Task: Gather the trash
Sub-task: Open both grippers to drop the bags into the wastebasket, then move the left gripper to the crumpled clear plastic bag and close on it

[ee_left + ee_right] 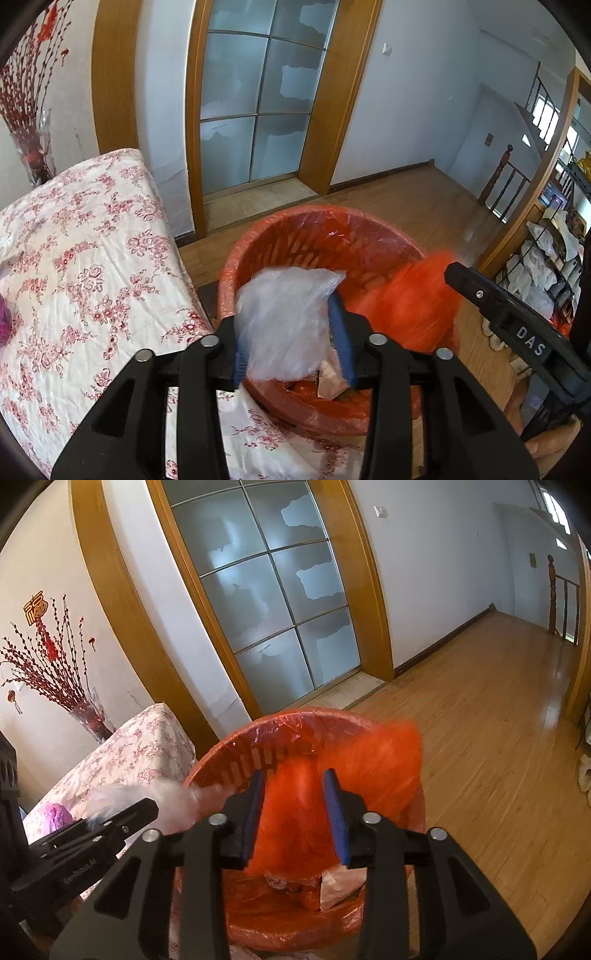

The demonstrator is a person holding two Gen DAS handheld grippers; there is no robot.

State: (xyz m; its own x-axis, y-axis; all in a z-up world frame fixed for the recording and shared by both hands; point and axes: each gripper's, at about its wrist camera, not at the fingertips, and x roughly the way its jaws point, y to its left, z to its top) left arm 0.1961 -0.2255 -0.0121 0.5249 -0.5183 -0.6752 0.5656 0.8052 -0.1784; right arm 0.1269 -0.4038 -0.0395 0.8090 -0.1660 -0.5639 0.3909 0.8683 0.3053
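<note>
An orange slatted bin [295, 236] lined with an orange bag stands on the floor beside the table; it also shows in the right wrist view [280, 723]. My left gripper [291, 339] holds a crumpled clear plastic bag [284, 317] between its blue pads over the bin. My right gripper [295, 812] holds a crumpled orange plastic bag [354, 760] over the bin; that bag is blurred in the left wrist view [406, 302]. Paper scraps [336, 886] lie at the bin's bottom.
A table with a floral cloth [74, 258] is left of the bin, with a purple bag [55, 818] on it. A vase of red branches [88, 716] stands behind. A glass door [258, 103], wooden floor [480, 738] and a cluttered rack [546, 258] surround.
</note>
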